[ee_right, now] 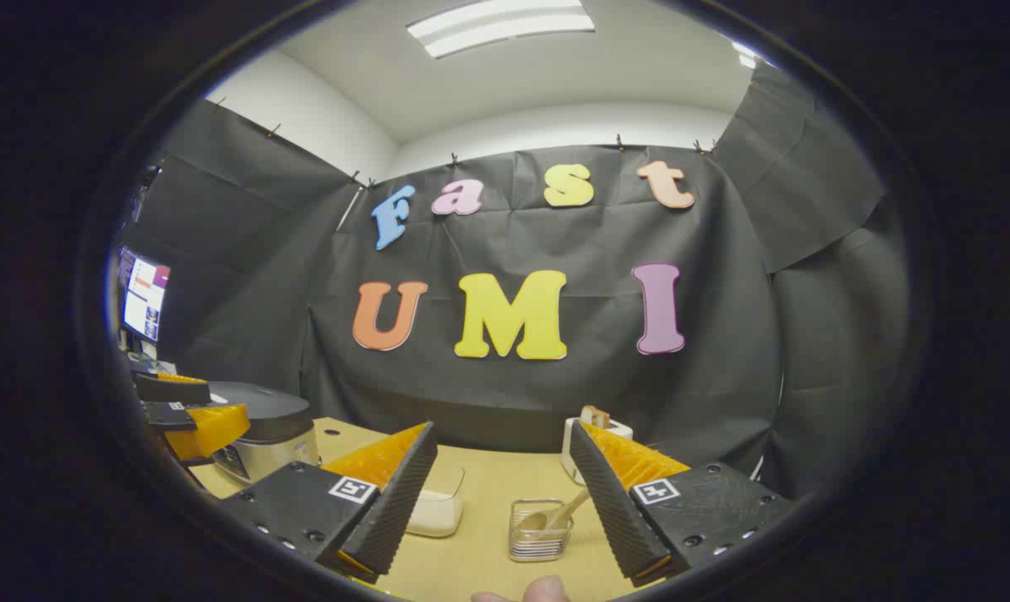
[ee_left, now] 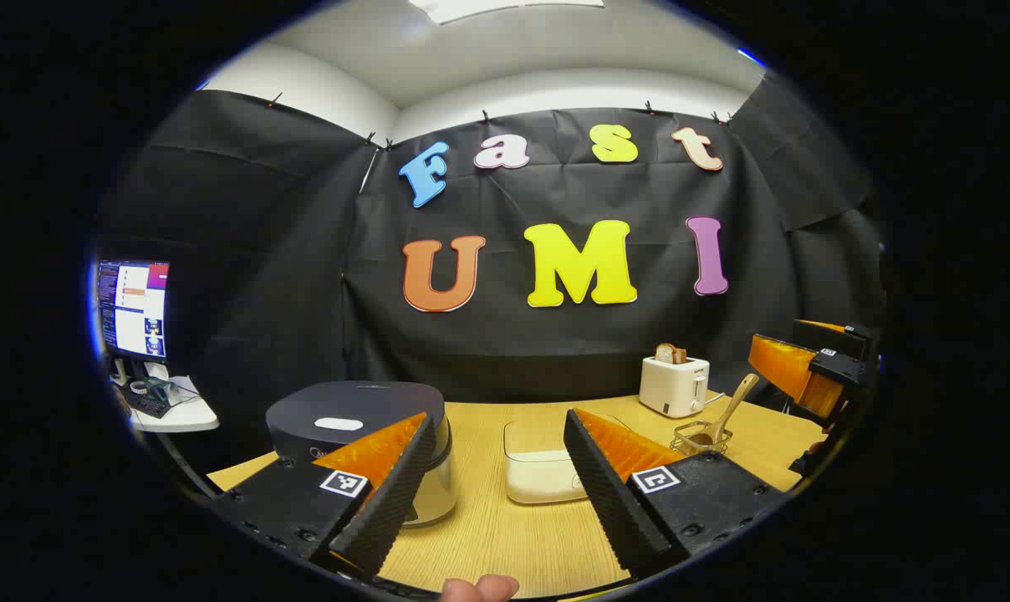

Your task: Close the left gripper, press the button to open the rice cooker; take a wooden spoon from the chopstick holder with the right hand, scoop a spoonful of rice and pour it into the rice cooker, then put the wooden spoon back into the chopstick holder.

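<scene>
The rice cooker [ee_left: 363, 418], dark lid shut, stands at the table's left; it is also in the right gripper view [ee_right: 262, 431]. A clear box of white rice [ee_left: 543, 468] [ee_right: 436, 506] sits mid-table. The wooden spoon [ee_left: 726, 414] [ee_right: 559, 512] leans in the wire chopstick holder [ee_left: 701, 436] [ee_right: 541, 528]. My left gripper [ee_left: 498, 485] is open, its fingers framing the cooker's edge and the rice box, a little short of both. My right gripper [ee_right: 501, 502] is open above the near table, the holder between its fingers farther off. Each gripper appears in the other's view [ee_left: 810, 368] [ee_right: 191, 414].
A white toaster [ee_left: 675, 385] [ee_right: 590, 439] with bread stands at the back right. A monitor [ee_left: 133, 308] and a small white side table [ee_left: 175, 410] are off to the left. The wooden table [ee_left: 488, 535] runs up to the black cloth wall. A fingertip [ee_left: 480, 588] shows at the bottom.
</scene>
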